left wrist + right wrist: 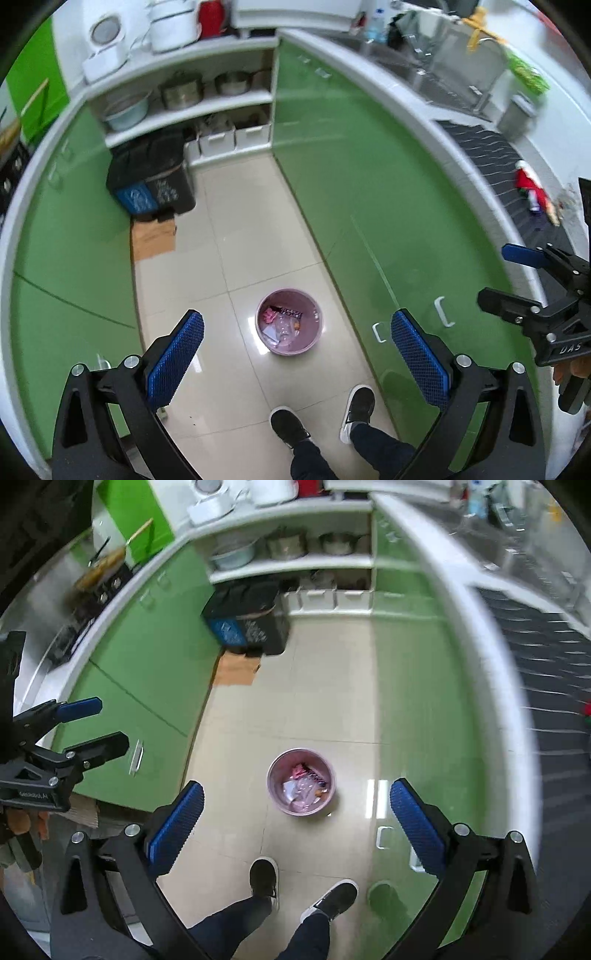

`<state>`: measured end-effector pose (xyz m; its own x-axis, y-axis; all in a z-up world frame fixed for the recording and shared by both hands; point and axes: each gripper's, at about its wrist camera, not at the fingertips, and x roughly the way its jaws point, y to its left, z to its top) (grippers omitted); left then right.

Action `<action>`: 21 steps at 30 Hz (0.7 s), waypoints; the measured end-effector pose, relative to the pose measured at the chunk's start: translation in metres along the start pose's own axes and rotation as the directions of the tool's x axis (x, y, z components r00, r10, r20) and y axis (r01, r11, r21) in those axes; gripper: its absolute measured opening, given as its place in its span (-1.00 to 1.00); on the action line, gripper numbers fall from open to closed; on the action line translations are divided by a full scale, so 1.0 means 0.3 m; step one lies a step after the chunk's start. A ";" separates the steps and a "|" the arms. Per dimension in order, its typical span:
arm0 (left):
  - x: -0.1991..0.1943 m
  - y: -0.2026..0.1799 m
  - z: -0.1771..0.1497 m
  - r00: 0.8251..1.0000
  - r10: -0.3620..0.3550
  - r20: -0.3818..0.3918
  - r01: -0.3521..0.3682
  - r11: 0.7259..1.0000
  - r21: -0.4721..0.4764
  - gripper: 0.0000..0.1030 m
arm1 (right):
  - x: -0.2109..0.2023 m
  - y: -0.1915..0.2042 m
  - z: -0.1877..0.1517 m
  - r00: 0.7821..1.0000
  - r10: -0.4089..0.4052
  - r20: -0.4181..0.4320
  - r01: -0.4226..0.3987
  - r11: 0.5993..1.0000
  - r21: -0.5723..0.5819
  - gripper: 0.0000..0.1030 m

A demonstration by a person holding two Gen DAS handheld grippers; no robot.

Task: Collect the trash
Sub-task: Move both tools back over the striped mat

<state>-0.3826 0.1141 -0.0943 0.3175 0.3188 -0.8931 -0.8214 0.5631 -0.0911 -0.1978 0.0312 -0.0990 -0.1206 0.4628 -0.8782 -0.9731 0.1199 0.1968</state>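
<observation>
Item: pink waste bin (pixel 289 321), round, upright on the pale tiled floor (pixel 236 236) of a narrow kitchen aisle, taken here as landmark. Contents: crumpled pink wrapper (pixel 269 314), dark printed packet (pixel 290 313), clear plastic and white paper scraps (finer detail not legible). Left claw (pixel 295 354): raised well above the bin, blue-padded fingers spread wide apart, nothing between them. Right claw (pixel 297 829): likewise above the bin, fingers wide apart and empty; it also appears at the right edge of the left wrist view. Person's dark shoes (pixel 288 424) on the tiles on the near side of the bin, dark trousers above them. Green cabinet fronts (pixel 369 184) flank the bin on both sides, under a white-edged desk (pixel 424 110). On the desk, to the right of the bin and well apart: a dark ridged mat (pixel 491 158) bearing a red and white wrapper (pixel 530 184). Beyond the bin, at the aisle's far end: a black and blue sorting bin (pixel 155 184), flat cardboard (pixel 153 236) before it, open shelves with metal pots (pixel 181 90).
</observation>
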 end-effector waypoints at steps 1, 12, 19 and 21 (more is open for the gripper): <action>-0.031 -0.031 0.020 1.000 -0.007 0.005 0.007 1.000 0.018 0.89 | -0.052 -0.026 -0.009 1.000 -0.014 0.013 0.013 1.000 0.020 0.94; -0.096 -0.488 0.187 0.991 -0.127 0.039 0.114 0.963 0.244 0.89 | -0.439 -0.480 -0.224 0.972 -0.216 0.091 0.181 0.938 0.295 0.94; -0.022 -0.817 0.267 0.982 -0.189 0.014 0.173 0.923 0.343 0.89 | -0.545 -0.723 -0.333 0.958 -0.267 0.103 0.212 0.903 0.373 0.94; 0.002 -0.902 0.287 0.979 -0.203 0.003 0.188 0.911 0.366 0.89 | -0.554 -0.781 -0.352 0.956 -0.277 0.093 0.222 0.896 0.385 0.94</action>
<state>-0.1194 0.0276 -0.0321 0.4791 0.1997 -0.8547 -0.5152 0.8524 -0.0895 0.0296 -0.1665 -0.0451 0.1723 0.4912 -0.8539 -0.8232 0.5479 0.1490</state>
